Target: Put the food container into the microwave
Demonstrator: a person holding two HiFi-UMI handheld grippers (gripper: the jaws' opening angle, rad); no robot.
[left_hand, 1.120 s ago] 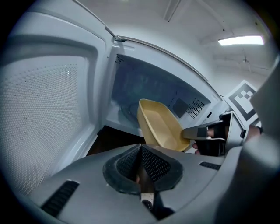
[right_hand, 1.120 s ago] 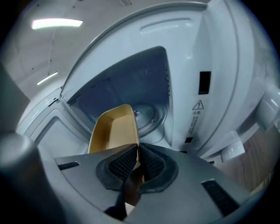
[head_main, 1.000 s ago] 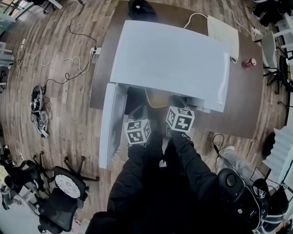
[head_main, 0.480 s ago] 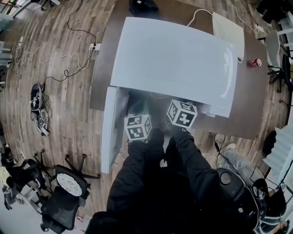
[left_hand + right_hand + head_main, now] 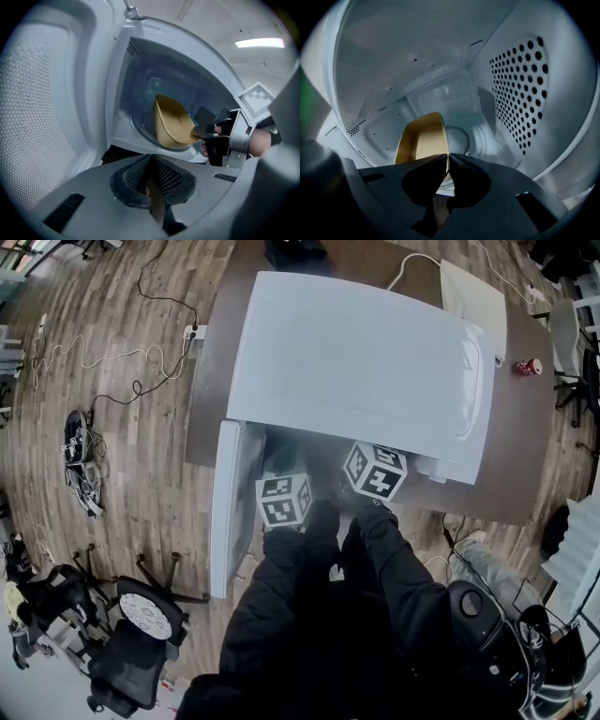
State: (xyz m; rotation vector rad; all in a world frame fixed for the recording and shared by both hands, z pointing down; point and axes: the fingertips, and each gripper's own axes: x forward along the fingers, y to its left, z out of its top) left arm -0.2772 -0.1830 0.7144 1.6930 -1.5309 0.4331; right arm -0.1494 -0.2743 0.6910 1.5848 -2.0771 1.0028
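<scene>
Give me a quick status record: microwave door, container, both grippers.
microwave: on the table, door open at its left
food container: tan, empty, tilted, inside the cavity above the turntable
right gripper: jaws shut on the container's rim
left gripper: jaws together, empty, outside the cavity
set down yet: cannot tell

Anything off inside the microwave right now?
Only the food container: it isn't sitting flat. The right gripper pinches one edge of its rim, so it hangs tipped over the glass plate. It looks empty and nothing has spilled. The door is open, with no visible damage.
</scene>
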